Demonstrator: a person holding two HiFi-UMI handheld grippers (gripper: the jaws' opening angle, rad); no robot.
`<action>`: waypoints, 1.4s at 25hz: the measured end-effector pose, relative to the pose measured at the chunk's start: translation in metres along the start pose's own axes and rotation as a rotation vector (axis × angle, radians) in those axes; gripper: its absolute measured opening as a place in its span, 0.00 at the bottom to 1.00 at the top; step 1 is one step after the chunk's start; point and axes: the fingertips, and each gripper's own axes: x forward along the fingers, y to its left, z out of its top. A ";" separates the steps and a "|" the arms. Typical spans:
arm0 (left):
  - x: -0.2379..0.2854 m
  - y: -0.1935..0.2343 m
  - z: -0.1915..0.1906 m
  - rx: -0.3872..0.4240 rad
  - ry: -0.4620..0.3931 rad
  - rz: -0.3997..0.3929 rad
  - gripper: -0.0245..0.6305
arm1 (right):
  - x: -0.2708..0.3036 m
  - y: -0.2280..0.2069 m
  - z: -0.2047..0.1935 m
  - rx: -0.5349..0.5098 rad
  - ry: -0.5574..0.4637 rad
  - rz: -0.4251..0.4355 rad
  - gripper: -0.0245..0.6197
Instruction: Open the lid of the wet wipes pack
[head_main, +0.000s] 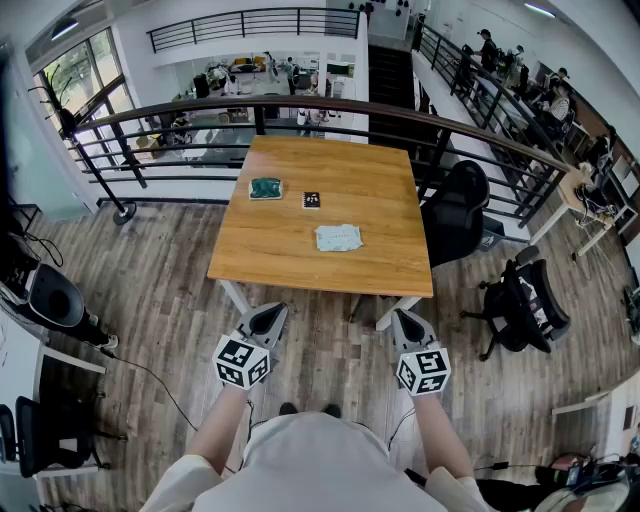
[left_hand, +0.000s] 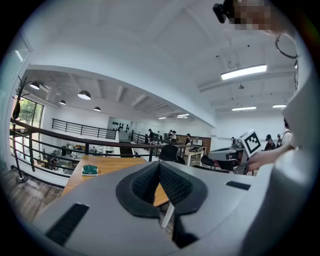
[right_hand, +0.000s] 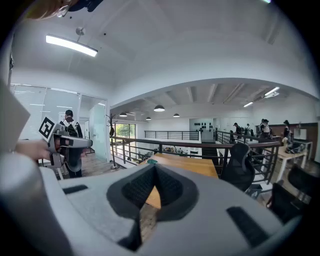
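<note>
The wet wipes pack (head_main: 338, 237), pale blue and flat, lies on the wooden table (head_main: 380, 270) toward its near edge. Both grippers hang in front of the table, well short of it and above the floor. My left gripper (head_main: 267, 318) is shut with nothing in it, its tips (left_hand: 159, 167) meeting in the left gripper view. My right gripper (head_main: 406, 324) is likewise shut and empty, tips (right_hand: 154, 170) together. Neither gripper view shows the pack; the jaws cover that part of the table.
A green object (head_main: 265, 187) and a small dark item (head_main: 311, 200) lie farther back on the table. A black office chair (head_main: 455, 210) stands at the table's right, a second one (head_main: 522, 300) farther right. A dark railing (head_main: 300, 105) runs behind the table.
</note>
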 end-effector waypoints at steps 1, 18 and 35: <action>0.001 0.000 0.000 0.000 0.001 -0.001 0.03 | 0.001 0.000 0.000 0.000 0.001 0.000 0.04; 0.011 0.003 -0.004 -0.007 0.001 -0.014 0.03 | 0.003 -0.006 -0.001 0.017 -0.037 -0.016 0.04; 0.015 -0.005 -0.011 -0.012 0.002 0.010 0.13 | -0.001 -0.012 -0.020 -0.024 -0.002 0.062 0.20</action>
